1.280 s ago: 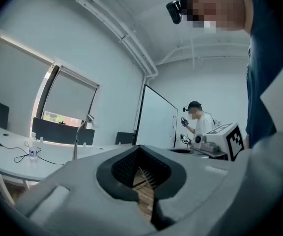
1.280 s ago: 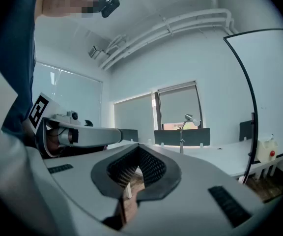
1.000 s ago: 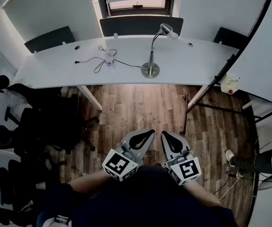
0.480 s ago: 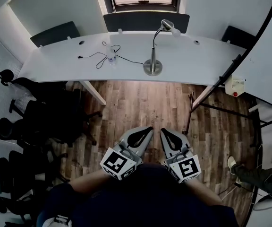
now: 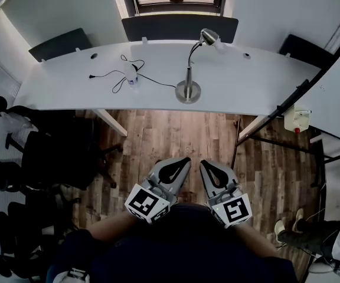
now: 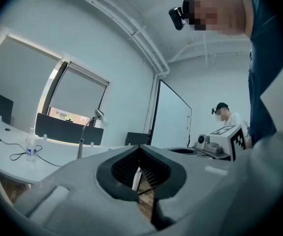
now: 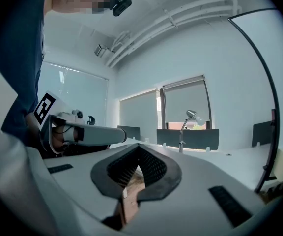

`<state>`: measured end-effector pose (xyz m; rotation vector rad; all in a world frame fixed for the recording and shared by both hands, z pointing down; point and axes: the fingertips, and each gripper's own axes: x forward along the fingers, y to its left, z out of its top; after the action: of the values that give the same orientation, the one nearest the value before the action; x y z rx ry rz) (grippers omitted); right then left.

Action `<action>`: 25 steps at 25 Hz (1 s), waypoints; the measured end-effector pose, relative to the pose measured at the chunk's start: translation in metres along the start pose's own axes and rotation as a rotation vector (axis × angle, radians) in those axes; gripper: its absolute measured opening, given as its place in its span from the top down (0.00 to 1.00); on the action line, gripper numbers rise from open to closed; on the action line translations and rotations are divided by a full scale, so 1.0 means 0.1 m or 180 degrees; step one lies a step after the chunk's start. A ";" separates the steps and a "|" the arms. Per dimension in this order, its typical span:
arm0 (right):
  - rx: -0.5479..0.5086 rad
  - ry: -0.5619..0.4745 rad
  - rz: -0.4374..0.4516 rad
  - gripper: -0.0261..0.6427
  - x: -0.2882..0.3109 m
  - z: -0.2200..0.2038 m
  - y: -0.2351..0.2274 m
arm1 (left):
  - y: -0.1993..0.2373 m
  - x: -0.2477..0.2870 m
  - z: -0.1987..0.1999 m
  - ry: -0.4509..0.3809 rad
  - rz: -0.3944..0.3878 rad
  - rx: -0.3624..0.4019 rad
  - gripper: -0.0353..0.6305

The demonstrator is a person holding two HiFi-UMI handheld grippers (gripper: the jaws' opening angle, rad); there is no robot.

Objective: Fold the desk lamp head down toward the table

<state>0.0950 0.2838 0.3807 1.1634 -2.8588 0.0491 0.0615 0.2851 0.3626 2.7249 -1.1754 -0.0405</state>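
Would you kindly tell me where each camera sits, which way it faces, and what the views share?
Head view: on the person's head, looking steeply down at the wood floor and white desk; shows the torso, left gripper and right gripper.
Left gripper view: on the left gripper, facing level toward the desk; shows its own shut jaws and the torso.
Right gripper view: on the right gripper, facing likewise; shows its shut jaws and the left gripper beside it.
Shared: all three show the desk lamp, head raised.

White table [image 5: 247, 81]: desk lamp [image 5: 188, 91], bottle [image 5: 133, 75], cable [image 5: 158, 82].
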 end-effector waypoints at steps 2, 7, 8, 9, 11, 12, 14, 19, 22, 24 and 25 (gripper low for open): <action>-0.0019 0.0042 -0.0105 0.95 0.29 0.00 -0.22 | 0.30 0.23 0.02 0.0005 -0.0091 0.0017 0.94; -0.0041 0.0143 -0.0342 0.95 1.15 0.09 -0.68 | 1.16 0.76 0.28 -0.0031 -0.0282 0.0011 0.94; -0.0033 0.0176 -0.0387 0.95 1.32 0.11 -0.76 | 1.32 0.86 0.34 -0.0022 -0.0332 -0.0010 0.94; -0.0024 0.0202 -0.0434 0.95 1.48 0.14 -0.84 | 1.47 0.94 0.40 -0.0011 -0.0391 -0.0028 0.94; -0.0039 0.0226 -0.0539 0.95 1.77 0.22 -0.98 | 1.75 1.09 0.49 -0.0004 -0.0512 -0.0049 0.94; -0.0070 0.0235 -0.0589 0.95 1.89 0.26 -1.04 | 1.88 1.15 0.52 -0.0001 -0.0558 -0.0051 0.94; -0.0175 0.0272 -0.0659 0.95 2.11 0.33 -1.15 | 2.11 1.27 0.56 0.0014 -0.0607 -0.0065 0.94; -0.0456 0.0323 -0.0718 0.95 2.44 0.45 -1.45 | 2.48 1.60 0.55 0.0054 -0.0566 -0.0098 0.94; -0.0600 0.0327 -0.0679 0.95 2.54 0.49 -1.64 | 2.64 1.85 0.44 0.0130 -0.0463 -0.0029 0.94; -0.0666 0.0374 -0.0643 0.95 2.57 0.50 -1.77 | 2.72 1.99 0.39 0.0164 -0.0410 -0.0032 0.94; -0.0719 0.0419 -0.0636 0.95 2.59 0.50 -1.84 | 2.76 2.04 0.35 0.0172 -0.0382 -0.0066 0.94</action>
<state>0.0367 -0.0305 0.3489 1.3340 -2.5425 -0.1930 0.0005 -0.0539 0.3840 2.7569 -0.9909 0.0054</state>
